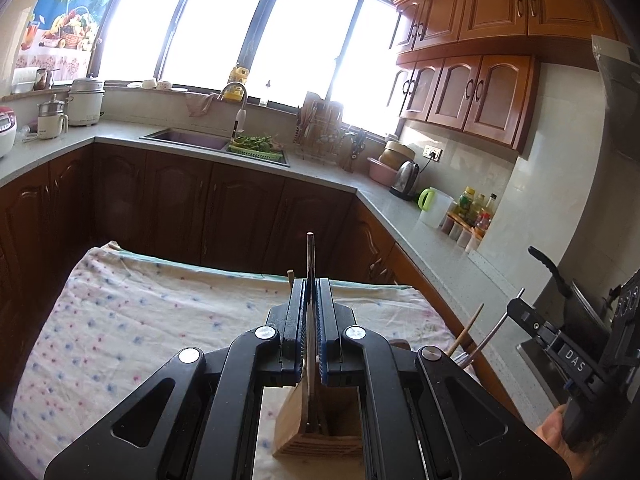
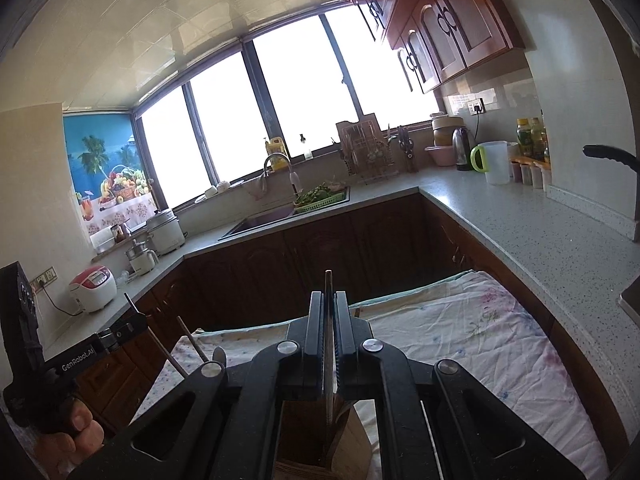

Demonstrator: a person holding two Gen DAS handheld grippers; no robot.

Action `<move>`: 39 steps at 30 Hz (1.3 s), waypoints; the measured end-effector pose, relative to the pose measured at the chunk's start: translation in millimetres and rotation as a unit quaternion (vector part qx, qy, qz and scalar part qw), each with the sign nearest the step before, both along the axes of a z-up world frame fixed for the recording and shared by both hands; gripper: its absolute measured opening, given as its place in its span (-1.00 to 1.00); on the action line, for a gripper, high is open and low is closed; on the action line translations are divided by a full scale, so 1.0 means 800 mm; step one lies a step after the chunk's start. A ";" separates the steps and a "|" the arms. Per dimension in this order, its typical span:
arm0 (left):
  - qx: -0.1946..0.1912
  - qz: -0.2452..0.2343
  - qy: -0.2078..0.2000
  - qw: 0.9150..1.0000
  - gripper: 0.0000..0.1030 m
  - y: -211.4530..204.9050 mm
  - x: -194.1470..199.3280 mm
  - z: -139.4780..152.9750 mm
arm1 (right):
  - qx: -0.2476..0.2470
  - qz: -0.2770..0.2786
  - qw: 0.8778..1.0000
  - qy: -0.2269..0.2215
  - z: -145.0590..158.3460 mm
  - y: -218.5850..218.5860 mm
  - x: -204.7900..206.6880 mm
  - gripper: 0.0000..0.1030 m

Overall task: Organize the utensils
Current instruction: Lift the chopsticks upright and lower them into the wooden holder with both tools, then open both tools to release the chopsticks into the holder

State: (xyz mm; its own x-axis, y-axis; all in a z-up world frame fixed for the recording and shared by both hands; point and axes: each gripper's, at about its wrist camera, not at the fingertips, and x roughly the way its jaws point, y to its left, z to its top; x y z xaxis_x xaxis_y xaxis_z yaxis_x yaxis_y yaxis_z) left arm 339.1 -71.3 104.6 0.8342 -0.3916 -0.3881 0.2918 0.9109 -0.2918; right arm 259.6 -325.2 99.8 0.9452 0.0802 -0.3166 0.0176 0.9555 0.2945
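1. Far left on the grey counter (image 1: 60,148) stand a white pot (image 1: 86,102) and a small white cooker (image 1: 52,120), under a picture of palm trees and fruit (image 1: 66,12).
2. In the middle, below the big bright window (image 1: 224,20), sits the sink (image 1: 188,138) with a curved tap (image 1: 238,104) and a green basket of leafy greens (image 1: 256,148).
3. A table with a spotted cloth (image 1: 140,312) fills the near part of the left wrist view.
4. The left gripper (image 1: 311,292) has its fingers squeezed tight on a thin flat utensil (image 1: 310,256) — it pokes up past the tips and runs down toward a wooden holder (image 1: 316,424) on the cloth. What kind of utensil it is cannot be told.
5. Just right of the left gripper, thin sticks (image 1: 466,330) poke up at a slant.
6. The right gripper (image 2: 329,308) is pinched tight too, on a thin metal utensil (image 2: 328,320) that points down into the wooden holder — its lower end is hidden.
7. A hand (image 1: 554,428) holds the right gripper's handle at the right edge of the left wrist view.
8. Further right on the counter are a kettle (image 1: 406,178), a clear jug with a green handle (image 1: 434,206) and some bottles (image 1: 476,208).
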 end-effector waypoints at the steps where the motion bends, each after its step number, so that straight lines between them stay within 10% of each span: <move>1: 0.001 -0.001 0.003 1.000 -0.93 -0.001 0.000 -0.005 | 0.001 0.001 1.000 0.003 -0.005 0.001 0.000 -0.92; 24: 0.018 -0.017 0.045 0.999 -0.90 -0.015 0.008 -0.044 | 0.006 0.007 0.999 0.038 -0.032 0.003 0.012 -0.89; 28: 0.002 -0.015 0.053 0.998 -0.60 -0.005 0.009 -0.040 | 0.026 0.017 0.999 0.033 -0.030 -0.004 0.006 -0.59; 30: -0.004 -0.011 0.054 0.998 -0.31 0.002 0.006 -0.039 | 0.035 0.014 0.999 0.021 -0.026 -0.007 -0.003 -0.06; 39: -0.007 0.006 0.054 0.999 0.27 0.029 -0.028 -0.037 | 0.056 0.005 0.998 -0.014 -0.013 -0.015 -0.049 0.63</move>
State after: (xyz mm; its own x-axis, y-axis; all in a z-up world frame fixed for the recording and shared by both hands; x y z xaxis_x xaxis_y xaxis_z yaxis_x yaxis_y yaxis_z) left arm 317.1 -48.0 74.8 0.7925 -0.3884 -0.4702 0.2479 0.9096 -0.3334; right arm 220.4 -337.5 89.6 0.9526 0.1235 -0.2782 -0.0019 0.9164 0.4004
